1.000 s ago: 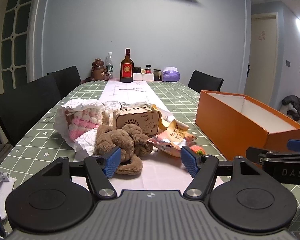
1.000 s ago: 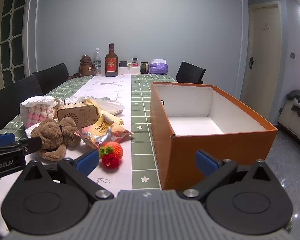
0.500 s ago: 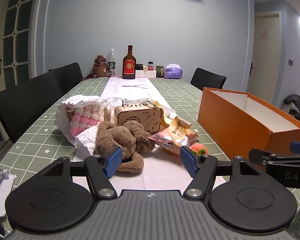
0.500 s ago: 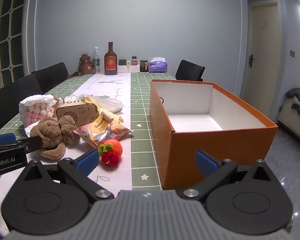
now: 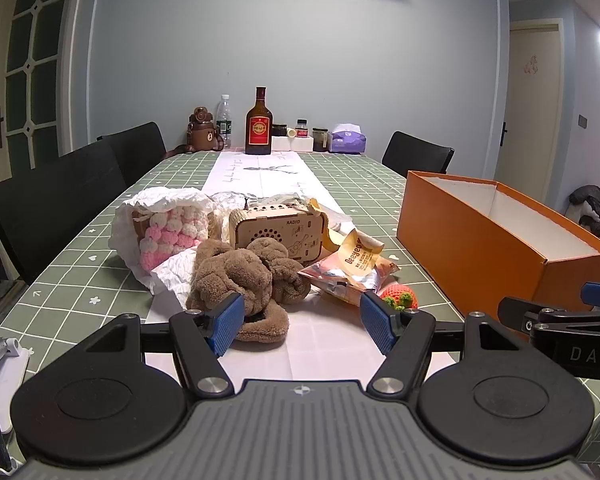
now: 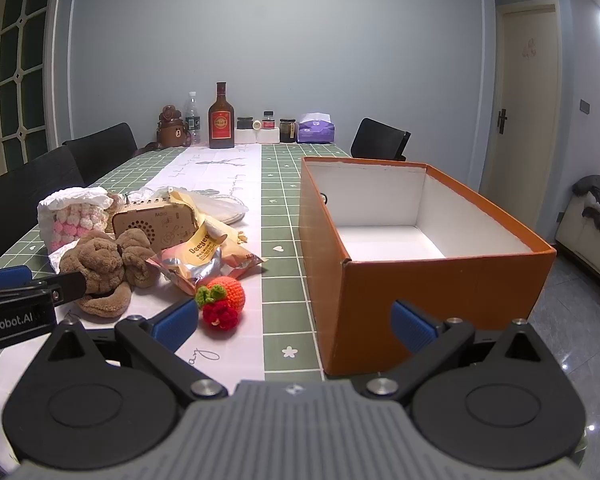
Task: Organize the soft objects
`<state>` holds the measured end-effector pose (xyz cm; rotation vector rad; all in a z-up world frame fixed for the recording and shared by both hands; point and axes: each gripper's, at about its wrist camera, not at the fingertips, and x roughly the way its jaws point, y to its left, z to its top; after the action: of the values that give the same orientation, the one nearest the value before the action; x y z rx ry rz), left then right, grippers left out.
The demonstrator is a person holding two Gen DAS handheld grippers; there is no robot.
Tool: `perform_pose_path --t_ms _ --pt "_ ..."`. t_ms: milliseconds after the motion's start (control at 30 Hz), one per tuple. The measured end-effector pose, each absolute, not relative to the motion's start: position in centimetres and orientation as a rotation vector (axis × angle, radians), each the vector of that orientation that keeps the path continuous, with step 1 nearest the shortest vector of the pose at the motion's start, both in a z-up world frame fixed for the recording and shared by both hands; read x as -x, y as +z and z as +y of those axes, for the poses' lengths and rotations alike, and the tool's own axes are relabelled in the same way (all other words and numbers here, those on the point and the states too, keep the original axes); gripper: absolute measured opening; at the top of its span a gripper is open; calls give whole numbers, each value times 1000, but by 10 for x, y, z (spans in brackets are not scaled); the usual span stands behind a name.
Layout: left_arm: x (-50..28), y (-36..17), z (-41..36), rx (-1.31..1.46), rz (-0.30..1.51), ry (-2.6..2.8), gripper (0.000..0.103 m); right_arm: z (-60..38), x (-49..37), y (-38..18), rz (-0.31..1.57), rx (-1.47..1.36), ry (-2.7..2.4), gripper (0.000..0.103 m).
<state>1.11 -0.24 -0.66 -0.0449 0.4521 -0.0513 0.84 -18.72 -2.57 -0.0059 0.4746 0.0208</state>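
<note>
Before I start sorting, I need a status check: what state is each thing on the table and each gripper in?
orange box: open, empty
brown plush toy: slumped on the table, not held
crocheted strawberry: lying loose beside the snack bag
snack bag: torn open, crumpled
pink-and-white knit item: partly wrapped in white paper
brown bottle: upright, capped
left gripper: open, empty
right gripper: open, empty

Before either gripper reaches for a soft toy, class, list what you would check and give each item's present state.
1. Orange box open and empty: ok.
2. Left gripper open, nothing held: ok.
3. Right gripper open, nothing held: ok.
4. Brown plush unobstructed on top: ok.
5. Crochet strawberry clear of the snack bag: cannot tell, they sit very close.
6. Pink knit item free of its white paper: not ok.
</note>
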Motion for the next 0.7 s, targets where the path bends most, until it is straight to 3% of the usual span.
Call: perform_pose_path --t_ms 700 --pt "-11 -9 -4 60 458 -65 79 -185 -10 -30 501 9 15 100"
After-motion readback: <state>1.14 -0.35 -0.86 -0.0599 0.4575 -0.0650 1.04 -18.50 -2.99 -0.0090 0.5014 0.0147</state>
